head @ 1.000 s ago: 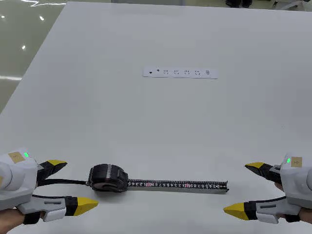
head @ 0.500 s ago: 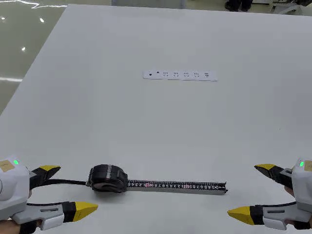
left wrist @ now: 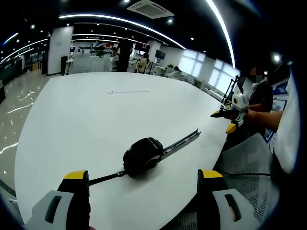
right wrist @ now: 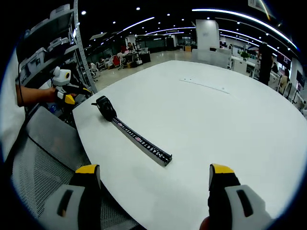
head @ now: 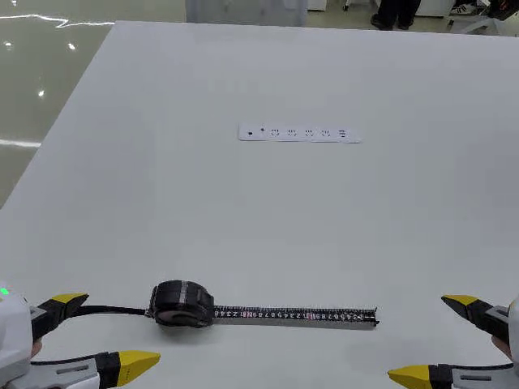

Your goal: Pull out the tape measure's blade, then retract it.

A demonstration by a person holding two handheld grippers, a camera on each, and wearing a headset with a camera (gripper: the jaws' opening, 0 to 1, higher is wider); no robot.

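White table (head: 268,211) bears tape measure (head: 182,304); glossy floor (head: 32,89); left gripper (head: 113,328), right gripper (head: 428,337) spread.

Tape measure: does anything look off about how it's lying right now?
Nothing damaged or askew. The tape measure lies on the table with its blade out straight and flat, unheld; the lock is probably on. The left gripper and right gripper hover open, apart from it.

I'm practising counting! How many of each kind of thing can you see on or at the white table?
tape measure: 1
power strip: 1
tools: 2, the left tool and the right tool
Total: 4
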